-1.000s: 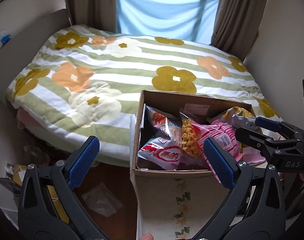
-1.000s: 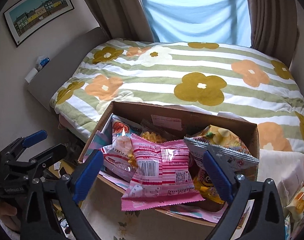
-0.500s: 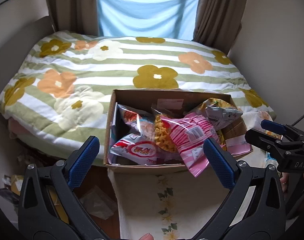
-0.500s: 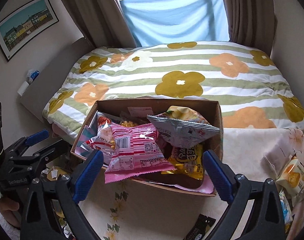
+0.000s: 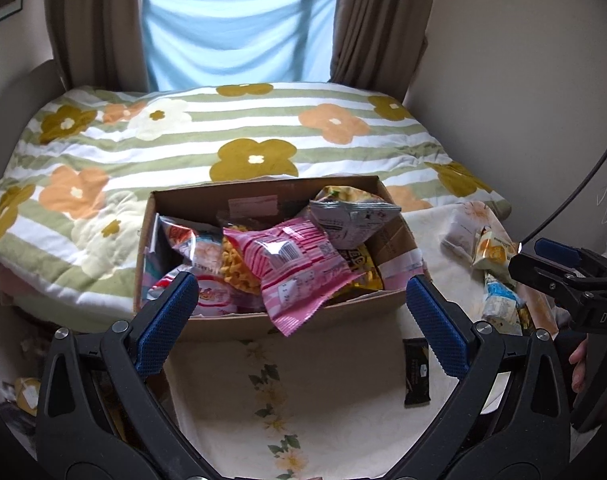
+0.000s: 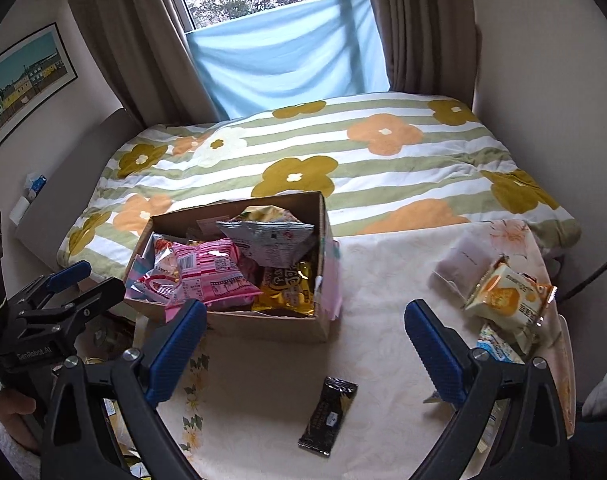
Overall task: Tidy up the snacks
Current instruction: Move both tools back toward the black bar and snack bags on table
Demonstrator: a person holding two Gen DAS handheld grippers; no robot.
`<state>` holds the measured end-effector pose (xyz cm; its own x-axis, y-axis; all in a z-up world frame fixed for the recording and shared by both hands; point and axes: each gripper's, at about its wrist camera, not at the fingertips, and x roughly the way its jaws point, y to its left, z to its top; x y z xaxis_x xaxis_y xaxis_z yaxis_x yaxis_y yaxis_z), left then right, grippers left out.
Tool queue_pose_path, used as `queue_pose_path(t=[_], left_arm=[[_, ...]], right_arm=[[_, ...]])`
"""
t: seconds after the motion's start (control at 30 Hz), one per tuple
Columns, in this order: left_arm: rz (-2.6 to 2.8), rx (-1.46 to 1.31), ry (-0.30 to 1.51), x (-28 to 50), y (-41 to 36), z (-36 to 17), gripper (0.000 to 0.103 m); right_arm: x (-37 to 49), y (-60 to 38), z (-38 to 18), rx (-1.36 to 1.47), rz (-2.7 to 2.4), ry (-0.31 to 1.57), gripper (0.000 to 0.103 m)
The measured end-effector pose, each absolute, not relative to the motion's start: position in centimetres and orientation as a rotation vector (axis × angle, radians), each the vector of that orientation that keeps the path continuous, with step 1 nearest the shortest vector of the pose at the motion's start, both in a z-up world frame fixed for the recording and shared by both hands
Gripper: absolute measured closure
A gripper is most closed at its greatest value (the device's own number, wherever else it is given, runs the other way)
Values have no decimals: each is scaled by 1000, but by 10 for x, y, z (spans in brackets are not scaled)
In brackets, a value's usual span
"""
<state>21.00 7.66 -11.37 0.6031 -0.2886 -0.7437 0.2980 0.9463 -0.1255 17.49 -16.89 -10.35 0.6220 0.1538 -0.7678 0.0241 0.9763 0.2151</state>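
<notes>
Now that both hand-held grippers have pulled back from the box, the loose snacks on the bench come into view.
The left hand-held gripper (image 5: 299, 320) gapes wide, empty. The cardboard box (image 6: 263, 322) brims with packets, a pink bag (image 6: 207, 276) overhanging its front wall. The right hand-held gripper (image 6: 305, 344) gapes wide above a black bar (image 6: 328, 416); 1 orange packet (image 6: 507, 300) lies far right.

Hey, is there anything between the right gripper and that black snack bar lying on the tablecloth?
Nothing visible. The right gripper is open and empty, and the black snack bar lies alone on bare tablecloth just below and ahead of it.
</notes>
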Motion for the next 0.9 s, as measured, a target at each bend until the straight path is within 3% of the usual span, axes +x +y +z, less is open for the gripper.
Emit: queue_pose_path(t=[0.4,0.9], left_arm=[[-341,17,908,161,5,-138,0],[-343,83,1040,126,-78,-238,3]], right_arm=[[123,-245,-123,216,4,947,4],[96,-315,-202,341,-29,1039,4]])
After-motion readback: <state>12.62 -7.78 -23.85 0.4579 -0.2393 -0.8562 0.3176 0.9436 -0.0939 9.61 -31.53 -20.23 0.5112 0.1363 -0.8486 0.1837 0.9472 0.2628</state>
